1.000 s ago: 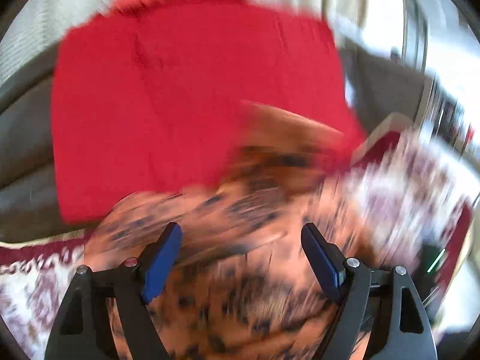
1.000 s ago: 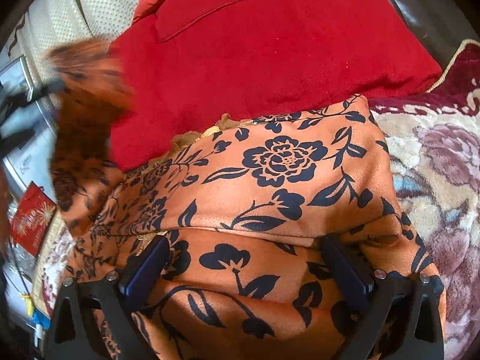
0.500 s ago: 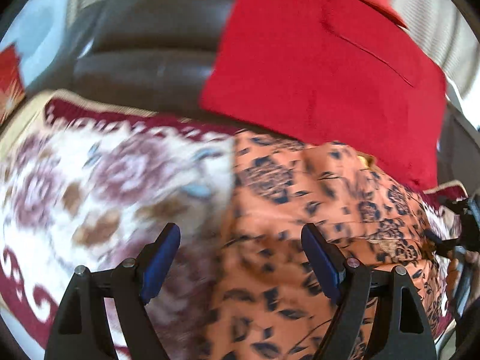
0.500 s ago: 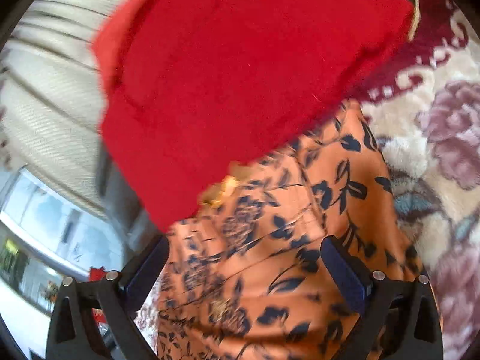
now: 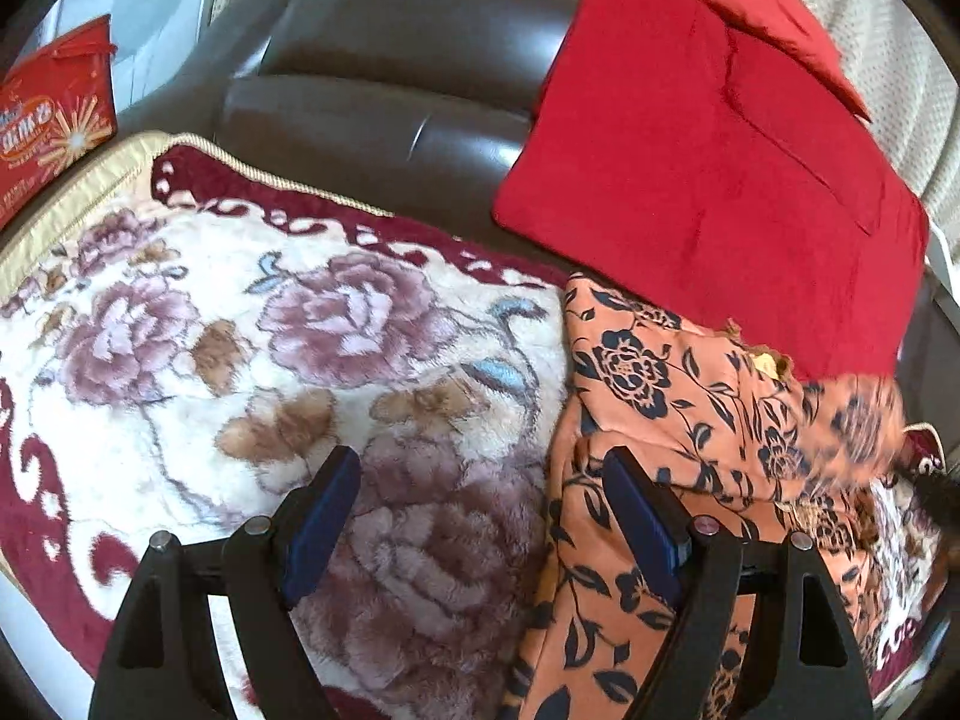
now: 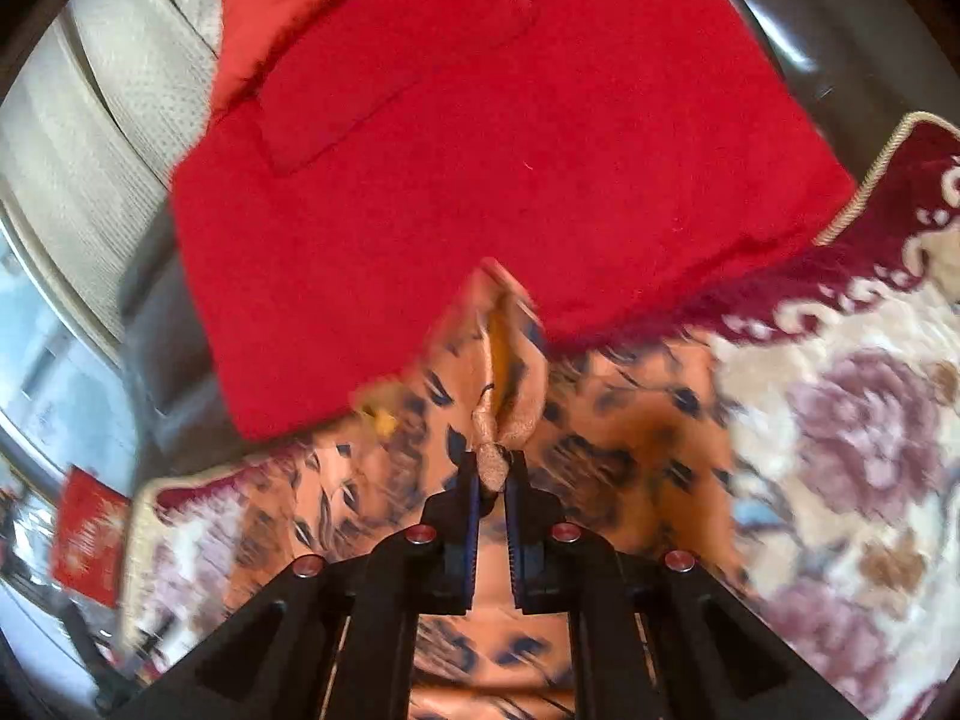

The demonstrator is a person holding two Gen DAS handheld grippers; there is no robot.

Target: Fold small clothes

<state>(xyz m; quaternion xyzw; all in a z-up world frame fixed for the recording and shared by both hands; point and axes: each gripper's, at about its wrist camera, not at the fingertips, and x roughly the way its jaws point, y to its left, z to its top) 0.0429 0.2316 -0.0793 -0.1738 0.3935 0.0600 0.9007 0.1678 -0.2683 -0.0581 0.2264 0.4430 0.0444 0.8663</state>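
Garment (image 5: 690, 420) in play is the orange one with the dark floral print, lying on the flowered blanket (image 5: 240, 360) over a dark leather sofa (image 5: 408, 60), its far edge touching a red cushion (image 5: 708, 180).

Right tool (image 6: 492, 468): fingers clamped on a small bunched tuft of the orange fabric, pinched right at the tips. The cloth around the pinch is tented up and motion-blurred, so my read is that this hand is lifting an edge or corner to carry it over for a fold. The pinch is thin, just a nub of cloth between the pads; it could slip if pulled hard.

Left tool (image 5: 480, 516): fingers spread wide, nothing between them. It hangs over the near-left border of the garment: one finger over the blanket, the other just over the orange edge. That placement makes sense as a setup to catch or pin that side while the right hand works. No contact that I can confirm.

In the left view the garment's right end looks raised and blurred, consistent with the right hand's lift.

Fold state: cloth is already doubled in places, layers visible near the left tool, but not squared up. Early to mid task, I'd say.

Red printed packet (image 5: 48, 126) sits far left, off the blanket, not involved.
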